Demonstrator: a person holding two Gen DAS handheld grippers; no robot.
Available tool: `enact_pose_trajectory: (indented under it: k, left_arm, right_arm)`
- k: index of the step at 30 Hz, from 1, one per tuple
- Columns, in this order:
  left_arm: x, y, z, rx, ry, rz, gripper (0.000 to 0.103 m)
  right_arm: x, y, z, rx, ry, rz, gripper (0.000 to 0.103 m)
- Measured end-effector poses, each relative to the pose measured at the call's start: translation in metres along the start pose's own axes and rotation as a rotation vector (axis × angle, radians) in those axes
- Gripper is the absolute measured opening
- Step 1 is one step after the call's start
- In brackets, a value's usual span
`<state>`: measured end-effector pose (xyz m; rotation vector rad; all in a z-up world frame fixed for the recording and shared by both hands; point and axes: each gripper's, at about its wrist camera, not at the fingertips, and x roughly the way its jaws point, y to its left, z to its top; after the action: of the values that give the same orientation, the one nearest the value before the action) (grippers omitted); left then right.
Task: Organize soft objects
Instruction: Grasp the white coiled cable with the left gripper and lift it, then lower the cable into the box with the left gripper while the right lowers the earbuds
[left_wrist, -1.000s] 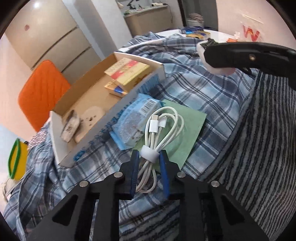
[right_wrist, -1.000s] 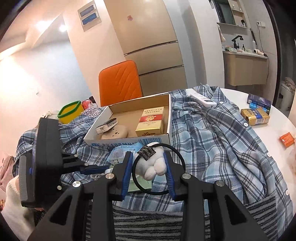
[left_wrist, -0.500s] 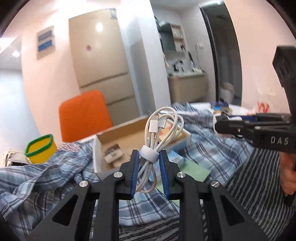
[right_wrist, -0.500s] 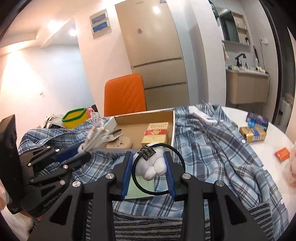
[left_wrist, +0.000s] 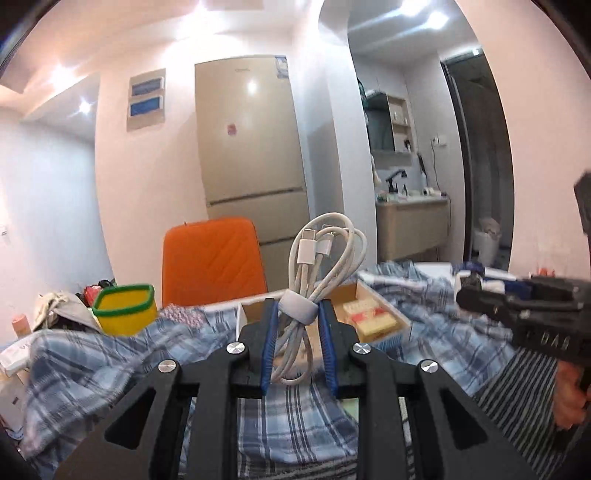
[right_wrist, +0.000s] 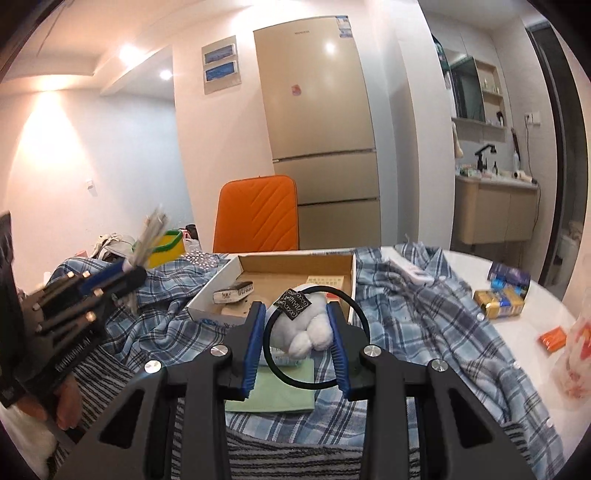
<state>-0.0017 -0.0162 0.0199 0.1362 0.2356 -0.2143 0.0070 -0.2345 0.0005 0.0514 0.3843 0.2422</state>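
**White cable and white plush, each clamped in a gripper**

White and coiled, the charging cable (left_wrist: 325, 266) stands upright between the blue pads of the left gripper (left_wrist: 297, 332), which is closed on it at its band; the loops and plugs rise above the fingertips. The right gripper (right_wrist: 297, 325) is clamped on a white plush toy (right_wrist: 308, 328) with a black ring (right_wrist: 356, 314) and a dark tag. Just beyond both grippers lies an open cardboard box (right_wrist: 291, 264) holding small packets. Under and around them spreads a blue plaid shirt (right_wrist: 424, 314), with a green sheet (right_wrist: 277, 391) below the right gripper. Further behind stand an orange chair (left_wrist: 212, 254) and a beige fridge (left_wrist: 251, 147).
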Motion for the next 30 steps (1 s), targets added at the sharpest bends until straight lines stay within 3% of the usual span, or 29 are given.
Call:
enact_pose_trajectory:
  k: [4,10,18,23,26,30]
  left_arm:
    - [-0.004,0.006,0.024,-0.025,-0.04,0.033,0.021]
    - [0.013,0.014,0.057,-0.048,-0.091,0.061,0.021]
    - [0.054,0.024,0.082,-0.067,-0.128,0.086,0.021]
    - [0.095,0.042,0.059,-0.119,-0.029,0.055,0.021]
    - [0.12,0.05,0.035,-0.133,0.082,0.053,0.021]
    - [0.145,0.049,0.018,-0.115,0.227,0.086,0.021]
  right_arm:
    - [-0.008,0.009,0.014,-0.022,-0.055,-0.027,0.035]
    - [-0.004,0.019,0.062,-0.052,-0.129,-0.017,0.035]
    - [0.046,0.021,0.115,0.003,-0.192,-0.017,0.035]
    - [0.088,0.021,0.113,0.032,-0.146,-0.007,0.035]
    - [0.113,0.022,0.097,0.056,-0.046,0.035,0.035]
    - [0.147,0.034,0.072,-0.026,0.04,-0.003,0.035]
